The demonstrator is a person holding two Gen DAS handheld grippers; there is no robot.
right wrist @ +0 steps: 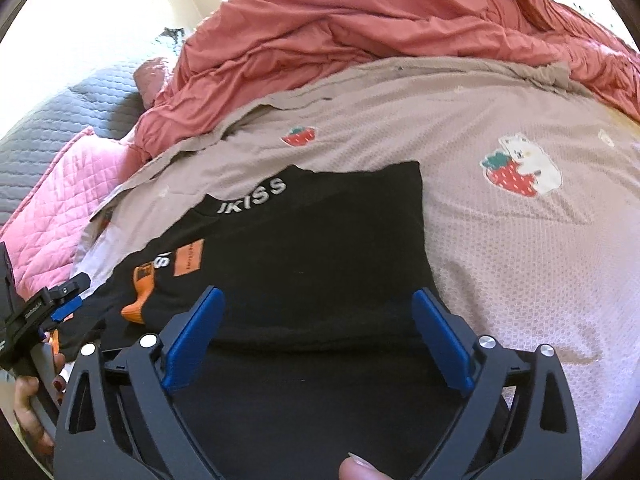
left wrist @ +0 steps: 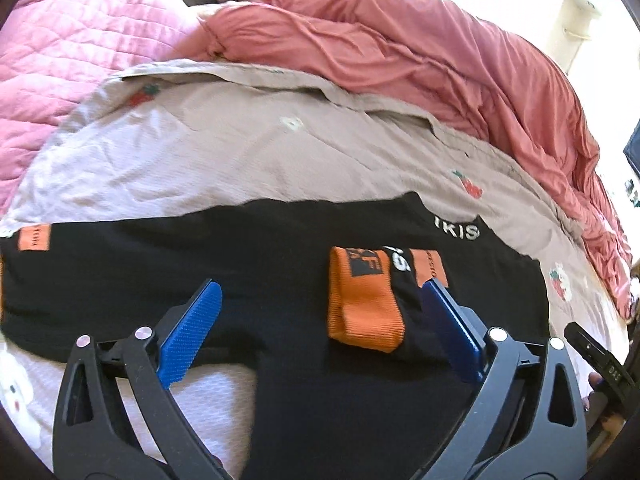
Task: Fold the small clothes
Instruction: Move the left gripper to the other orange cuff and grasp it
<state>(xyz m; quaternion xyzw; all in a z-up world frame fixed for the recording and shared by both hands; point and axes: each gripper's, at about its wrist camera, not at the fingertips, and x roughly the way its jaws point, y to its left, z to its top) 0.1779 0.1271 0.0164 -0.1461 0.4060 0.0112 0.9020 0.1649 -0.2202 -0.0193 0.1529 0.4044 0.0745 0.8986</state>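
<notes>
1. One black garment (left wrist: 240, 264) is the thing being folded; it lies spread on the taupe strawberry-print cover (left wrist: 224, 152) of the bed, with white lettering at its neckline (right wrist: 256, 196) and an orange-cuffed sleeve (left wrist: 362, 300) already laid across its front.

2. One risk is that the folded-in sleeve slips back out. It rests loose on the body of the garment, just beside the right-hand pad of the left tongs (left wrist: 320, 332), so a careless drag or lift there could pull it askew.

3. Another risk is a shallow bite. Knit this soft bunches easily, and if the pads close on the top layer alone, the lower layer stays behind and the fold comes out crooked.

4. A third risk is catching the bed cover along with the hem, since the garment's near edge lies directly on it with nothing between.

5. Left tongs: spread wide, pinching nothing. They hang low over the garment's near edge, with the sleeve cuff between the pads; whether a pad touches cloth I cannot tell.

6. Right tongs (right wrist: 320, 340): also spread wide and holding nothing, poised over the black fabric at the garment's right part, the pads near the cloth.

7. Farther out, a rumpled coral duvet (left wrist: 420, 52) and a pink quilted blanket (left wrist: 80, 52) lie beyond the cover, well apart from the work.
</notes>
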